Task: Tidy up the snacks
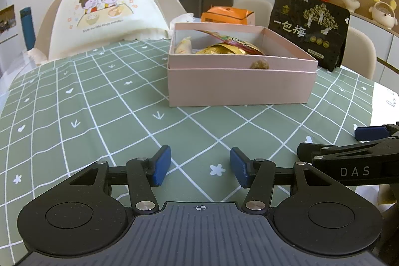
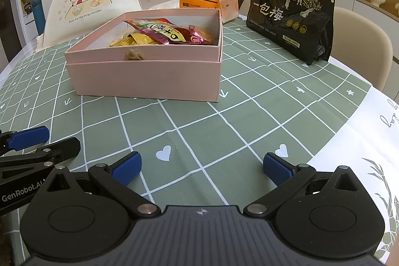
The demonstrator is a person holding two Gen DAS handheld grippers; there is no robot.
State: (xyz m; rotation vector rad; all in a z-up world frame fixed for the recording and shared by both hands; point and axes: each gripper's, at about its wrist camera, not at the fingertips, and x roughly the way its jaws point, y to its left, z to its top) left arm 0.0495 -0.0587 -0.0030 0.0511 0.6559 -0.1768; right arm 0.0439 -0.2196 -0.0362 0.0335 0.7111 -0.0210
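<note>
Left gripper and right gripper, side by side above the near edge of the table, each with jaws spread wide and holding nothing. Pink box, open-topped, toward the table's middle, containing a red snack packet lying over yellow packets. Black plum bag, upright, toward the far right edge, apart from the box. Orange carton at the far edge behind the box.
</note>
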